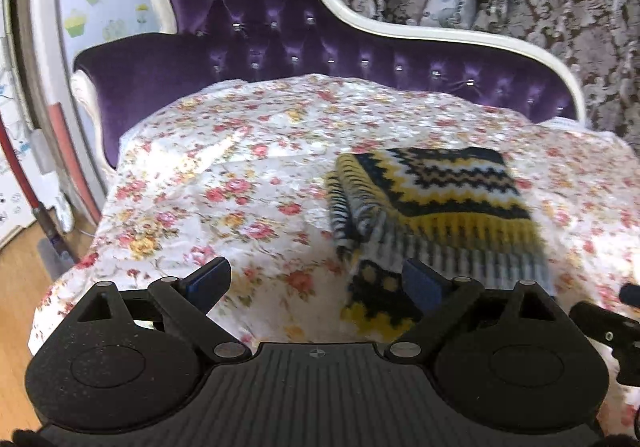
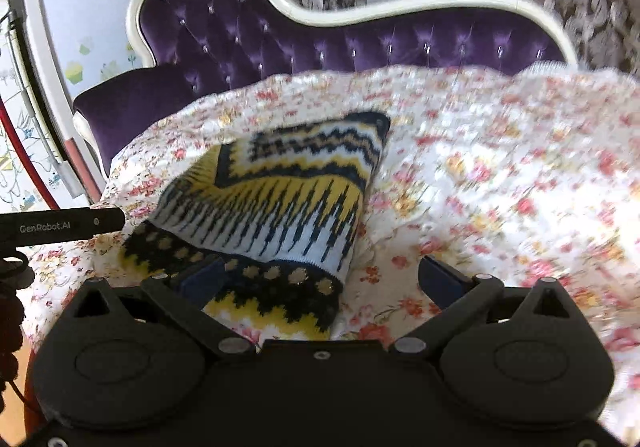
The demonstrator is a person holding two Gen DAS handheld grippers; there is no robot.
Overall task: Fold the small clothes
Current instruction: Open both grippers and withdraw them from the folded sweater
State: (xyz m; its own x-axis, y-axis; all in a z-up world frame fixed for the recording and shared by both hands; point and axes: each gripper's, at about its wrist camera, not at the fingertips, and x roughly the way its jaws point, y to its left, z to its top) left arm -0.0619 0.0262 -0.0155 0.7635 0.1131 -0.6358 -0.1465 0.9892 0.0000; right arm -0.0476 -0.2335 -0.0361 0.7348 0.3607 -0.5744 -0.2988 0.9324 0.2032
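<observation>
**Inspector:** How far along is the folding?

**Operator:** I am judging it nearly finished. The knitted sweater (image 1: pixel 436 203) is lying as a compact rectangular bundle on the floral bedspread (image 1: pixel 224 183), in front of the purple tufted headboard (image 1: pixel 272 31) and toward its lower end. I am seeing stacked layers along the bundle's side edge, so at least one fold is in. What remains, as I read it, is squaring that edge; one lower layer with yellow dots is sticking out on the side away from the headboard.

**Inspector:** Condition of the garment?

**Operator:** It is showing navy, yellow and white zigzag bands, thick and soft-looking. The images are blurring, so I am not vouching for fine detail.

**Inspector:** Grippers?

**Operator:** My left gripper (image 1: pixel 316 279) is standing wide and holding nothing, its right pad over the protruding layer; contact I cannot confirm. My right gripper (image 2: pixel 324 279) is also spread wide and gripping nothing, straddling the bundle's corner farthest from the headboard.
</observation>
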